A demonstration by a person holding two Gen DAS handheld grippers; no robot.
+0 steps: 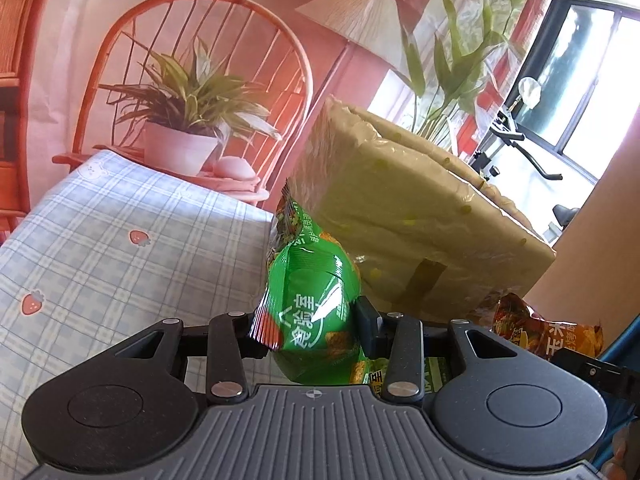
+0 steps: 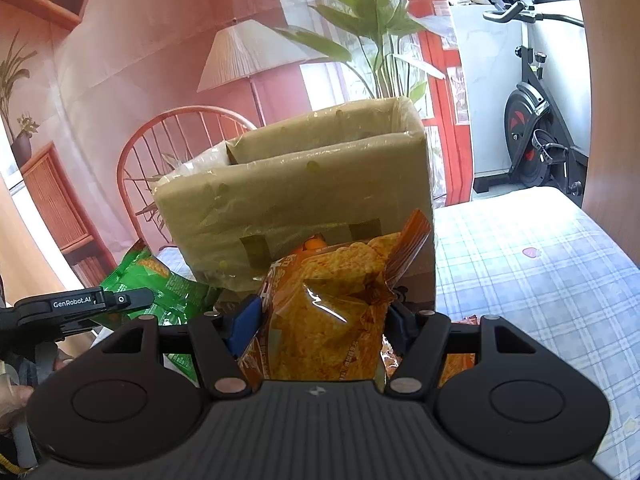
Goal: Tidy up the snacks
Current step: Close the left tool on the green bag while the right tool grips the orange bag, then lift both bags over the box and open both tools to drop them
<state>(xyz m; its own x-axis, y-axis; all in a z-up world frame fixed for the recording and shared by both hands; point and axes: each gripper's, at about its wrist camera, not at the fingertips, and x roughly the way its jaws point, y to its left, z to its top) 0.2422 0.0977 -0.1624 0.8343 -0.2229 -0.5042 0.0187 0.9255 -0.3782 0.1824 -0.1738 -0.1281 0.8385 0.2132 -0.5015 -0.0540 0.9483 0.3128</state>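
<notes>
**Two bags in hand, the box mouth up and beyond both**

The left gripper is clamped narrowly on a green snack bag, which stands nearly upright between its jaws in the lower middle of the left wrist view, its long axis running up the frame and its crimped top leaning slightly left. The right gripper holds an orange snack bag at a medium width, the bag also roughly upright in the lower middle of its view, its top corner tipping to the upper right.

The cardboard box, wrapped in clear film, is the likely destination. In the right wrist view it sits directly behind the orange bag, filling the centre of the frame, with its open top above the bag's upper edge. In the left wrist view the same box lies to the upper right of the green bag, seen corner-on, so its opening is barely visible from there.

Judging by this, the right hand is better lined up: its bag faces the box front squarely and mainly needs to go up and forward over the rim. The left would have to swing toward frame right as well as rise. The two grippers are close together, so going one at a time looks sensible. The box rests on a bed with a plaid sheet.
</notes>
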